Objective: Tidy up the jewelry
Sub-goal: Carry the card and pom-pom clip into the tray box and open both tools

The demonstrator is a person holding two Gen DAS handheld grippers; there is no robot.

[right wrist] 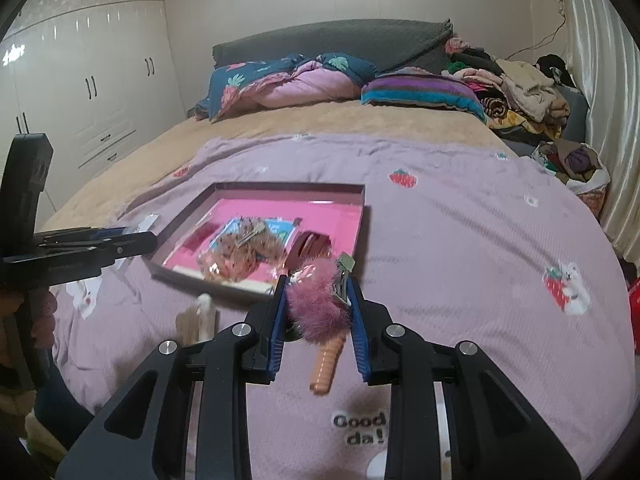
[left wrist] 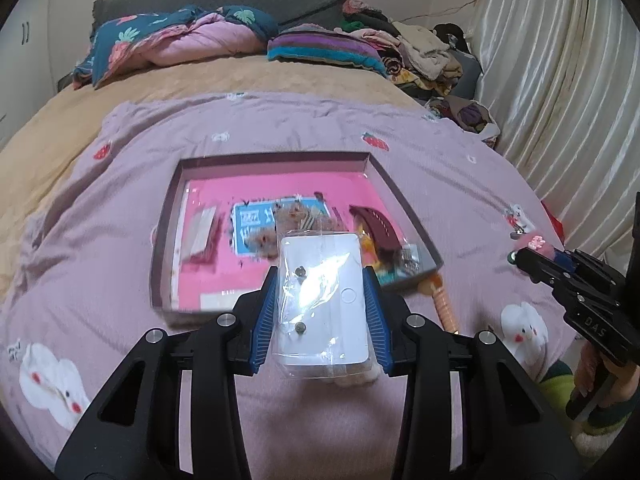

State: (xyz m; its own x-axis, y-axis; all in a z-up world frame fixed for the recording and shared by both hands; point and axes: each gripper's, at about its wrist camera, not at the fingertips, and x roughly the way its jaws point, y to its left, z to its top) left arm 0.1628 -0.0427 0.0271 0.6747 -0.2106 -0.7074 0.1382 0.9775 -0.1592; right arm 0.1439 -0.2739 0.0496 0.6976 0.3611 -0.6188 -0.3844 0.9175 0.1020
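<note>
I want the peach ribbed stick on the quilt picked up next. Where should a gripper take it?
Grip the peach ribbed stick across its narrow width at mid-length, coming from above. It lies flat on the quilt just outside the tray, and its ribs should resist slipping. The right gripper already holds a pink fluffy hair clip.

Pinks and mauves on the bed

The quilt (left wrist: 280,128) is mauve with red strawberries and white rabbits; the tray (left wrist: 264,184) is dark-rimmed, hot pink inside. The left tongs (left wrist: 320,300), black with blue pads, carry a white earring card (left wrist: 322,300); the right tongs (right wrist: 318,312) a fuzzy pink hair clip (right wrist: 316,308). The peach ridged piece (right wrist: 326,364) is possibly another clip.
</note>
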